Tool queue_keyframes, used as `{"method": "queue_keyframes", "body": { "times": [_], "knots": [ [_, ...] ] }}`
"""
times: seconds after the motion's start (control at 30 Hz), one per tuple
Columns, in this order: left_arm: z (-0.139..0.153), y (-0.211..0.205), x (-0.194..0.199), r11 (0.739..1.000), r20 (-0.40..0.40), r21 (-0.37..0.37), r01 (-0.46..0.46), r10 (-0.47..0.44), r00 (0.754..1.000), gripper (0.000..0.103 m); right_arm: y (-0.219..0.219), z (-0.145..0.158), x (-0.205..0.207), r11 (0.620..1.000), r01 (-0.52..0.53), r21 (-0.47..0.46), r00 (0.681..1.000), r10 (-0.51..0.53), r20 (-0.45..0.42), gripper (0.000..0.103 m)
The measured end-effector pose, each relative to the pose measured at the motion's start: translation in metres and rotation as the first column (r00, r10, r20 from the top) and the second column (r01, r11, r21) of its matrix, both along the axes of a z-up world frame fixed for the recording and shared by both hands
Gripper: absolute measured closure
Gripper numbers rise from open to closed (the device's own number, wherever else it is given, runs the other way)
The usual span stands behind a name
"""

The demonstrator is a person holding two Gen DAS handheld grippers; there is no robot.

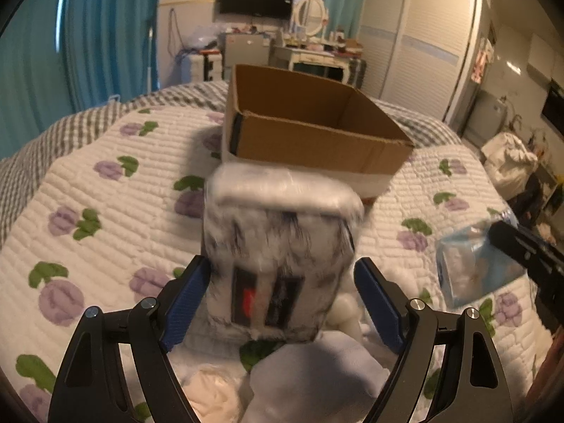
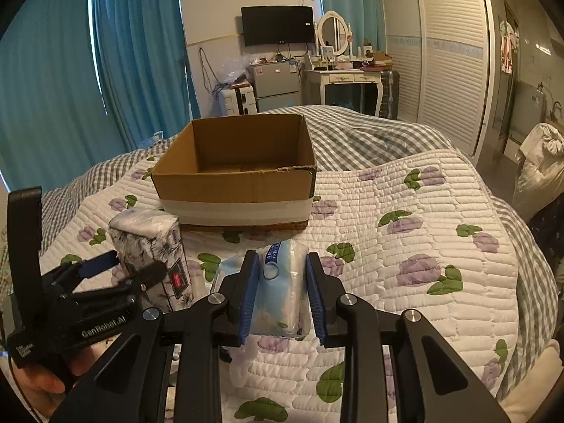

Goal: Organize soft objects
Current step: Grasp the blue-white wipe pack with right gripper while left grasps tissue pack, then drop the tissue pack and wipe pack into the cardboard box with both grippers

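Right tool (image 2: 282, 296) clamped on blue tissue pack (image 2: 280, 292), lifted over quilted bed (image 2: 423, 218); left tool (image 1: 282, 303) pads spread beside patterned tissue pack (image 1: 278, 261), grip uncertain. Both packs probably light, squashy, film-slick; best pinched mid-body. Cardboard box (image 2: 236, 179) open at 12 o'clock.

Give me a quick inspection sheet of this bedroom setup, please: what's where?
Surface: quilt with purple flowers, on a bed.
Job's things: open cardboard box, nothing seen inside; patterned tissue pack; blue tissue pack.
Clutter: white soft items below the left gripper.
Grippers: left gripper straddles the patterned pack; right gripper clamps the blue pack.
Cables: cords on the far wall.
Surroundings: curtains, TV, dresser, wardrobe.
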State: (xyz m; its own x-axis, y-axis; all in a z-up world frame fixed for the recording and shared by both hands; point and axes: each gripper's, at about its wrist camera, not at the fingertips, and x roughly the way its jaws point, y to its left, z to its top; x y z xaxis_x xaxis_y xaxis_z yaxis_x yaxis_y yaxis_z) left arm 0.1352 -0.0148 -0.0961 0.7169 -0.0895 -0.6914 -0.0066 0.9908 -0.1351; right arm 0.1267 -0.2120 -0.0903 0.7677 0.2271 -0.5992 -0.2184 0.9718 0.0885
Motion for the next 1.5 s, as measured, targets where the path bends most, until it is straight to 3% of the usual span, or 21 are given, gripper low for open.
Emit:
{"method": "queue_keyframes", "body": {
  "times": [0.1, 0.17, 0.27, 0.37, 0.47, 0.67, 0.87, 1.03, 1.2, 1.33, 1.5],
  "knots": [
    [-0.008, -0.004, 0.001, 0.999, -0.029, 0.036, 0.016, -0.015, 0.999, 0.018, -0.002, -0.001, -0.001, 1.0, -0.002, 0.007, 1.0, 0.002, -0.001, 0.076],
    [-0.017, -0.004, 0.019, 0.996, -0.105, 0.086, 0.002, 0.007, 0.994, 0.018, -0.001, -0.002, 0.0, 1.0, -0.005, 0.009, 1.0, 0.005, -0.008, 0.076],
    [-0.031, 0.004, 0.042, 0.997, -0.182, 0.081, -0.002, 0.017, 0.983, 0.018, 0.001, -0.002, 0.0, 1.0, -0.013, 0.002, 1.0, 0.013, -0.01, 0.076],
    [-0.034, 0.004, 0.047, 0.997, -0.185, 0.073, 0.017, -0.003, 0.983, 0.021, 0.0, -0.003, 0.0, 1.0, -0.016, 0.006, 1.0, 0.016, -0.013, 0.076],
    [-0.032, 0.003, 0.043, 0.996, -0.163, 0.085, 0.033, -0.018, 0.986, 0.027, -0.001, -0.005, 0.001, 1.0, -0.014, 0.011, 1.0, 0.015, -0.02, 0.076],
    [-0.011, 0.007, 0.024, 0.998, -0.101, 0.04, 0.044, -0.039, 0.994, 0.045, -0.006, 0.002, -0.004, 1.0, -0.015, 0.009, 1.0, 0.015, -0.003, 0.076],
    [0.034, 0.004, -0.002, 0.998, 0.018, 0.017, 0.062, -0.062, 0.998, 0.047, -0.016, 0.023, -0.016, 1.0, 0.005, 0.014, 0.999, -0.006, 0.05, 0.076],
    [0.08, -0.006, -0.008, 0.996, 0.121, 0.044, 0.081, -0.086, 0.989, 0.047, -0.017, 0.05, -0.019, 1.0, -0.007, 0.02, 0.994, 0.004, 0.108, 0.076],
    [0.118, -0.007, 0.016, 0.996, 0.192, 0.052, 0.069, -0.078, 0.978, 0.047, -0.011, 0.095, 0.01, 1.0, -0.021, -0.001, 0.983, 0.021, 0.183, 0.076],
    [0.131, -0.006, 0.06, 0.997, 0.2, 0.057, 0.048, -0.059, 0.978, 0.047, 0.003, 0.124, 0.053, 0.999, -0.038, -0.03, 0.971, 0.044, 0.236, 0.076],
    [0.117, 0.001, 0.115, 0.998, 0.156, 0.055, 0.027, -0.035, 0.987, 0.047, 0.026, 0.118, 0.131, 0.997, -0.063, -0.037, 0.979, 0.069, 0.192, 0.076]
  ]
}}
